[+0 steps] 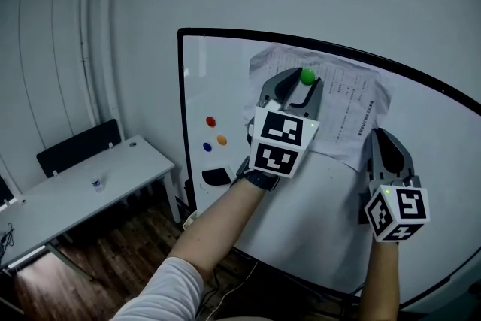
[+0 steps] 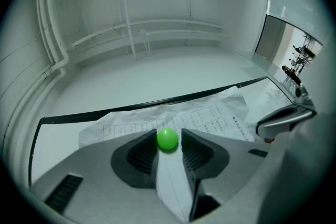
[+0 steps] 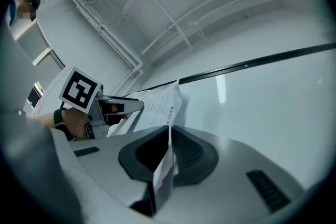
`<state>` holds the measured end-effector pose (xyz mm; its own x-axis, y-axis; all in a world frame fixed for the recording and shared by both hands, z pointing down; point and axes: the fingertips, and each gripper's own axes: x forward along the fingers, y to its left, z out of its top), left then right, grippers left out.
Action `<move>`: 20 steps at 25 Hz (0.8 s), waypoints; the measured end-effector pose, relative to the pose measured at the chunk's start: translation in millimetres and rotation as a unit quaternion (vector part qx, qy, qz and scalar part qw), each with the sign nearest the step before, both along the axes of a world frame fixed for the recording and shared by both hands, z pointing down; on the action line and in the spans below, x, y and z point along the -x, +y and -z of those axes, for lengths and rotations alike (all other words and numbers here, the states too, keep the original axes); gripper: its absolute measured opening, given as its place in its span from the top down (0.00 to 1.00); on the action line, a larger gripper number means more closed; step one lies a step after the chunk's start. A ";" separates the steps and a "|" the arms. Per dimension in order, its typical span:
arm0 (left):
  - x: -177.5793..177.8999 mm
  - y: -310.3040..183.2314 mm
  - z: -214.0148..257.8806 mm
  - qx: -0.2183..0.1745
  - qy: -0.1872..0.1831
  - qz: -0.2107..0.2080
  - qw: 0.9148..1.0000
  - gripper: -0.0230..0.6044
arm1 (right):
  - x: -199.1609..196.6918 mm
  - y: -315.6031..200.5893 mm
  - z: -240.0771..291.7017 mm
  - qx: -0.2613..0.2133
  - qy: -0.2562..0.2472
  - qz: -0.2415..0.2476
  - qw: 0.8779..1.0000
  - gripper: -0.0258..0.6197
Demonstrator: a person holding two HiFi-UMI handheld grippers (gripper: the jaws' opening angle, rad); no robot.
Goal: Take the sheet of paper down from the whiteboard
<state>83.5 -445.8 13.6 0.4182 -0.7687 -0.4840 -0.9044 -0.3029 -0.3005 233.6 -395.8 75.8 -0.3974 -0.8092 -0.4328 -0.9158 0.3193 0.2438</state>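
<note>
While the left tool (image 2: 168, 134) grips a green magnet (image 2: 167, 140), the right tool (image 3: 169, 132) pinches the sheet (image 3: 158, 104) at its edge.

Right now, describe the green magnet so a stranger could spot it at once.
Start at the whiteboard. Near its top hangs a crumpled sheet of paper; the green magnet sits on it, between the left claw's jaws. The red magnet, orange magnet and blue magnet sit on bare board.

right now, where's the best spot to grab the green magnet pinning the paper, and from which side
Pinch the green magnet across its round sides, coming square-on to the whiteboard. It is a small round knob standing proud of the sheet of paper, so jaws can close either side; the left gripper holds it so.
</note>
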 end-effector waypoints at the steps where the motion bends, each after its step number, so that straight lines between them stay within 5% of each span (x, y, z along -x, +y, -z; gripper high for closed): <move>1: 0.4 0.6 0.1 -0.002 0.002 -0.002 1.000 0.73 | -1.0 0.2 0.2 0.001 -0.003 0.000 1.000 0.92; 10: 1.8 1.2 -4.2 0.004 0.007 -0.019 1.000 0.75 | -2.2 10.9 5.4 0.007 -0.033 0.043 0.998 0.94; 17: 6.6 54.3 15.4 0.004 0.019 -0.035 0.999 0.75 | 0.0 47.2 36.3 0.036 -0.033 0.058 0.997 0.94; 20: 7.9 60.8 -11.3 0.019 0.020 -0.037 0.999 0.75 | 5.1 44.3 16.3 0.059 -0.031 0.070 0.995 0.94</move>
